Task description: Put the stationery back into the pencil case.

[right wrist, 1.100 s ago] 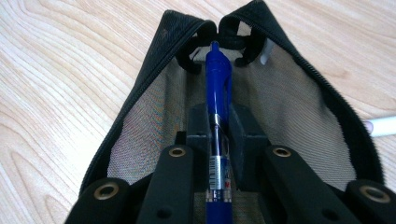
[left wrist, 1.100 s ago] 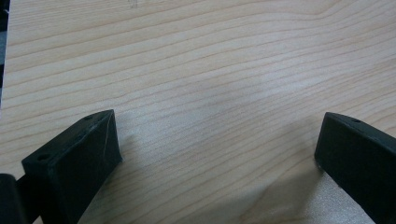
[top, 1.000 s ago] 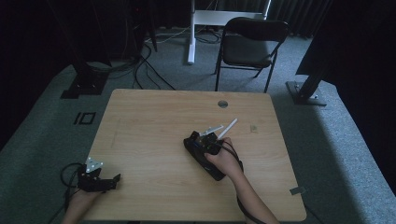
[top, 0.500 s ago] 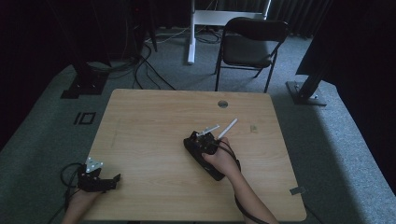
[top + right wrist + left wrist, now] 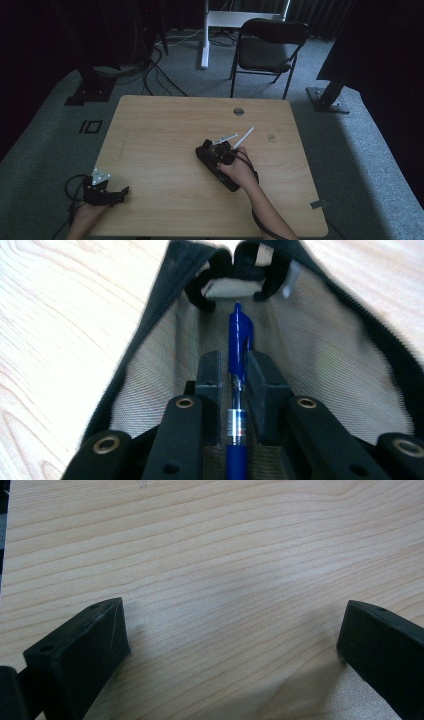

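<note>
A blue pen [image 5: 241, 330] lies lengthwise between the jaws of my right gripper [image 5: 237, 360], whose pads sit against its barrel. The jaws have just eased open a little, with the pen still between them. Pen and jaws reach into an open black pouch [image 5: 325, 355] with a grey mesh lining that lies on the wooden table [image 5: 165, 130]. In the high view the right gripper [image 5: 216, 154] is right of the table's middle under the person's hand. My left gripper [image 5: 117, 192] rests at the table's front left corner, and its jaws [image 5: 232, 640] stand wide apart over bare wood.
Two white stick-like things [image 5: 244, 137] lie just beyond the right hand. A small pale scrap [image 5: 271, 136] is to their right, and a round hole [image 5: 238, 111] sits near the far edge. A black chair [image 5: 267, 50] stands behind the table.
</note>
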`<control>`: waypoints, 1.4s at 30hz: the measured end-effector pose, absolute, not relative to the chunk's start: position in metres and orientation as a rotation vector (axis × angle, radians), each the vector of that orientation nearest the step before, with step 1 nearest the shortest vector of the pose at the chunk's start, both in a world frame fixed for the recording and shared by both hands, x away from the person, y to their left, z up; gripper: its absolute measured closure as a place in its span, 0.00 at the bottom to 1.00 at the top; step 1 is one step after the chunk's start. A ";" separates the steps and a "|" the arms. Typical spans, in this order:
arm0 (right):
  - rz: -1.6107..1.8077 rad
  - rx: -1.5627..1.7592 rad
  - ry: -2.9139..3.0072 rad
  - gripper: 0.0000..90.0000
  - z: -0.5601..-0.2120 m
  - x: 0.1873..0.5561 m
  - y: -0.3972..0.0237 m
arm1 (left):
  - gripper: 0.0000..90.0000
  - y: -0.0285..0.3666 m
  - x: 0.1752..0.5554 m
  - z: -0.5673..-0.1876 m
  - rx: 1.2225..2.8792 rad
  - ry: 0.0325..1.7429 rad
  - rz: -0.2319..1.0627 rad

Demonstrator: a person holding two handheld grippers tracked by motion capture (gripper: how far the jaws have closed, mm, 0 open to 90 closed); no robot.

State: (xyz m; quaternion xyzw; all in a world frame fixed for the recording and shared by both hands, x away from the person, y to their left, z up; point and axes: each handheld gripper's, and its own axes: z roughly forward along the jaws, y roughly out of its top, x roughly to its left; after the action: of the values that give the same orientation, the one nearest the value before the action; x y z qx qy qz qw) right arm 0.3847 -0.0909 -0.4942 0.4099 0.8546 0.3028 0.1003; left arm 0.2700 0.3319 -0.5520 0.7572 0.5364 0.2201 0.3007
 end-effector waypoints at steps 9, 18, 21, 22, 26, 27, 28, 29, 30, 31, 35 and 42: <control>0.984 1.175 2.497 0.85 -0.474 0.377 -0.100 | 0.00 0.332 0.270 -0.552 2.010 1.423 0.584; 1.094 1.164 2.434 0.85 -0.450 0.372 -0.114 | 0.00 0.332 0.270 -0.552 2.009 1.424 0.584; 1.116 1.169 2.406 0.84 -0.445 0.373 -0.120 | 0.00 0.332 0.270 -0.552 2.009 1.423 0.584; 1.124 1.172 2.395 0.84 -0.443 0.373 -0.123 | 0.00 0.332 0.270 -0.552 2.009 1.423 0.584; 1.155 1.196 2.345 0.84 -0.439 0.376 -0.132 | 0.00 0.332 0.270 -0.552 2.009 1.423 0.584; 1.163 1.207 2.331 0.84 -0.439 0.376 -0.134 | 0.00 0.332 0.270 -0.552 2.009 1.424 0.584; 1.168 1.214 2.320 0.84 -0.438 0.378 -0.136 | 0.00 0.332 0.270 -0.552 2.009 1.424 0.584; 1.170 1.226 2.308 0.84 -0.438 0.379 -0.138 | 0.00 0.332 0.270 -0.552 2.009 1.424 0.584; 1.172 1.234 2.295 0.84 -0.438 0.380 -0.140 | 0.00 0.332 0.270 -0.552 2.009 1.423 0.584; 1.175 1.244 2.285 0.84 -0.438 0.381 -0.143 | 0.00 0.332 0.270 -0.552 2.009 1.423 0.584; 1.180 1.286 2.238 0.84 -0.441 0.386 -0.151 | 0.00 0.332 0.270 -0.552 2.009 1.423 0.584; 1.147 1.356 2.172 0.83 -0.452 0.397 -0.162 | 0.00 0.332 0.270 -0.552 2.009 1.423 0.584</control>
State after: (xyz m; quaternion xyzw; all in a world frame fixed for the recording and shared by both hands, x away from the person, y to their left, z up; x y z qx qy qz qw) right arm 0.3974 -0.1623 -0.4516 0.4765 0.7633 0.4029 0.1671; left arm 0.2700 0.3319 -0.5520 0.7572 0.5364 0.2201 0.3008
